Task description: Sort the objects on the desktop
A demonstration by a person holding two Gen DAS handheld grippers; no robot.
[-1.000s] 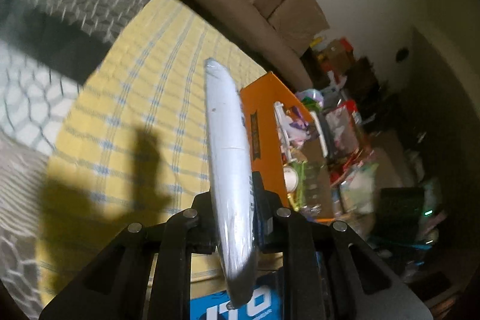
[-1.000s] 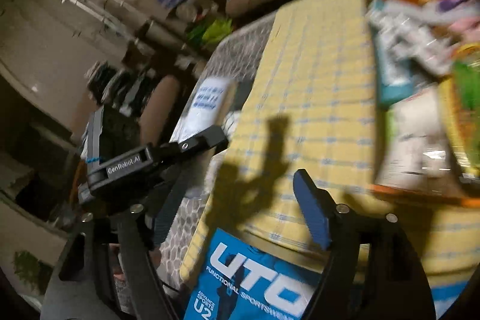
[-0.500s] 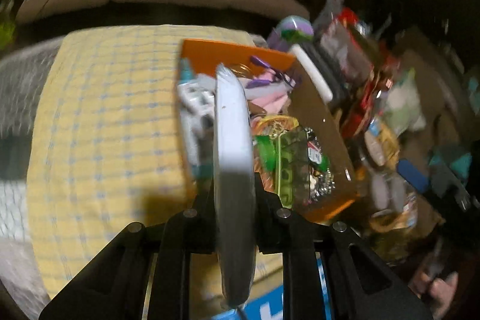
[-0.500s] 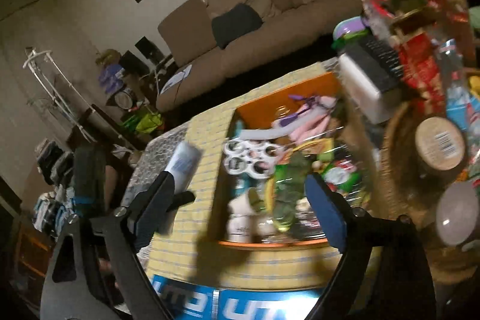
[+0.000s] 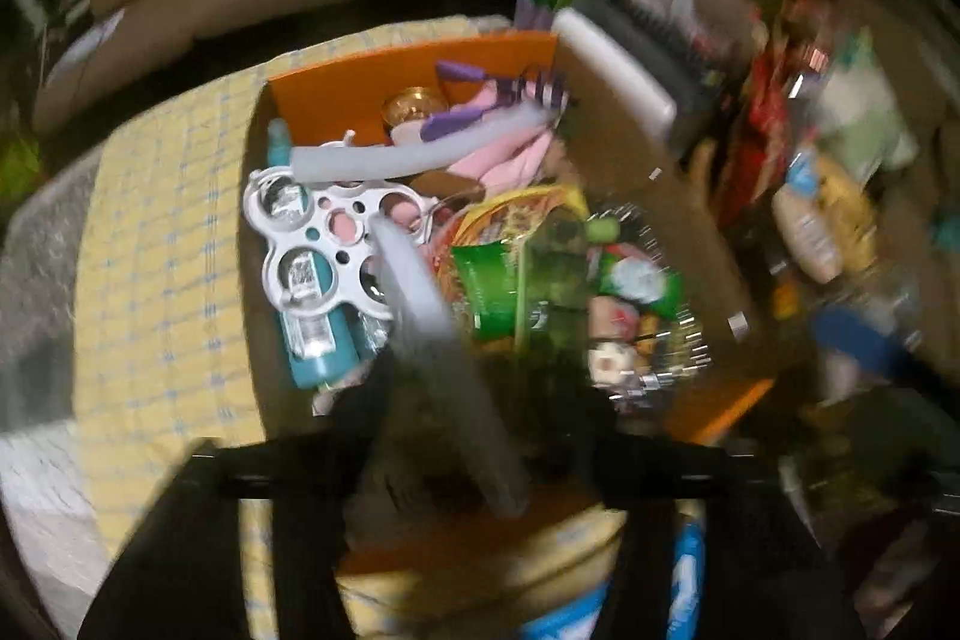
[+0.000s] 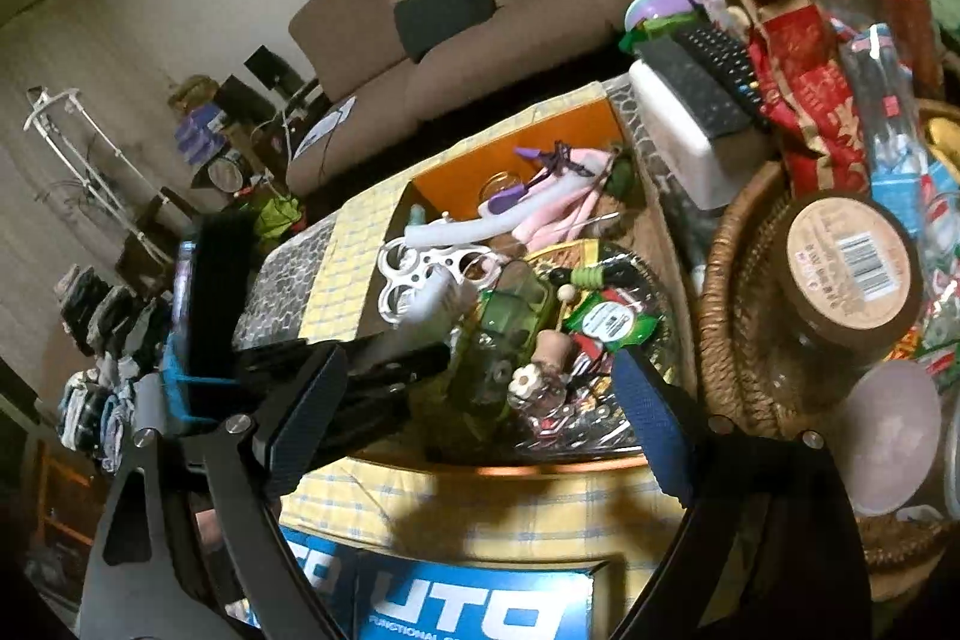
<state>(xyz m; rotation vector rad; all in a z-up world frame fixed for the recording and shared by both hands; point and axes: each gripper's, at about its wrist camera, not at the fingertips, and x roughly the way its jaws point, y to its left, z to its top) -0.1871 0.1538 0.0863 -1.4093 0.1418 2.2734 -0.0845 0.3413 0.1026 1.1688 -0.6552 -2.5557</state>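
Left wrist view: the left gripper hangs over the orange box, and its jaws have just been opening. The white tube lies slanted between them, blurred, seemingly slipping free toward the box's contents, so the pads no longer look pressed on it. To finish well, I would keep the jaws wide and lift straight up, so neither finger drags the tube back out or snags the white ring holder.

Right wrist view: the right gripper stands wide apart with nothing in it, near the box's front edge. The tube's tip shows among the clutter. Hold this hand clear of the left.
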